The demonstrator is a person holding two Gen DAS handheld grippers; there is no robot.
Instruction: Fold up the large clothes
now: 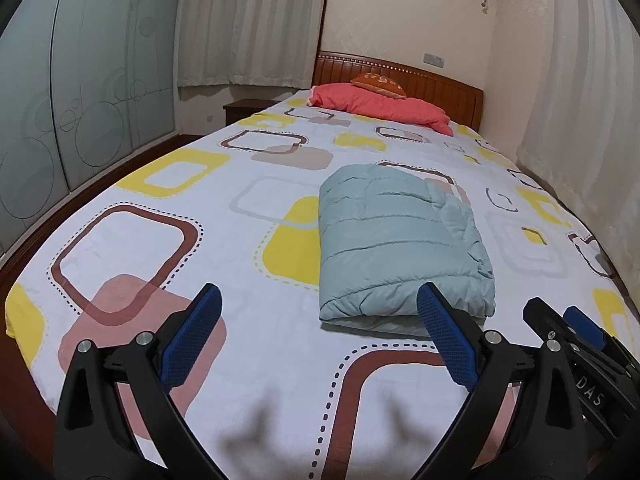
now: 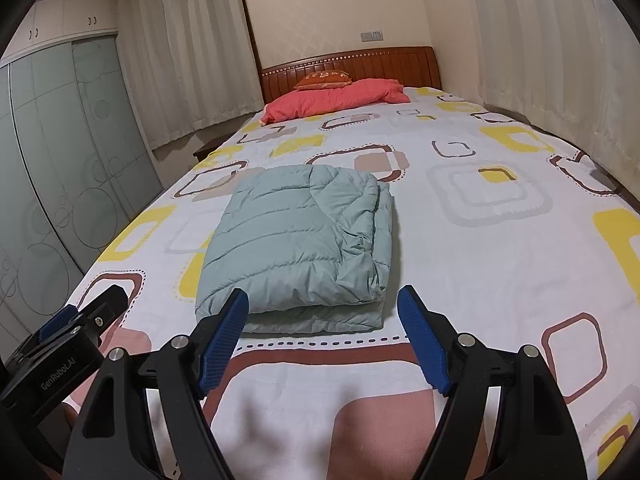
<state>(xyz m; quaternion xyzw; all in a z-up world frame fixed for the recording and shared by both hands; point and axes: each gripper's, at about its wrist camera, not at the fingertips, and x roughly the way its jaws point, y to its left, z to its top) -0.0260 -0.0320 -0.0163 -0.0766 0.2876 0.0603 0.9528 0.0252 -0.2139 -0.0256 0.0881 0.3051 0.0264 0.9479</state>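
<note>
A pale green quilted jacket (image 1: 400,244) lies folded into a thick rectangular bundle on the bed, its rolled edge toward me. My left gripper (image 1: 320,312) hangs open above the sheet, nothing between its blue pads; the bundle sits ahead and to the right, behind the right pad. In the right wrist view the same jacket (image 2: 300,240) lies just beyond my right gripper (image 2: 322,312), which is open and holds nothing. The right gripper also shows at the left wrist view's right edge (image 1: 560,320), and the left gripper at the right wrist view's left edge (image 2: 80,316).
The bed sheet (image 1: 224,216) is white with yellow and brown squares. A coral duvet (image 1: 384,108) and an orange cushion (image 1: 378,80) lie by the wooden headboard (image 1: 432,80). Frosted wardrobe doors (image 1: 80,100) stand left, curtains (image 2: 540,60) hang right.
</note>
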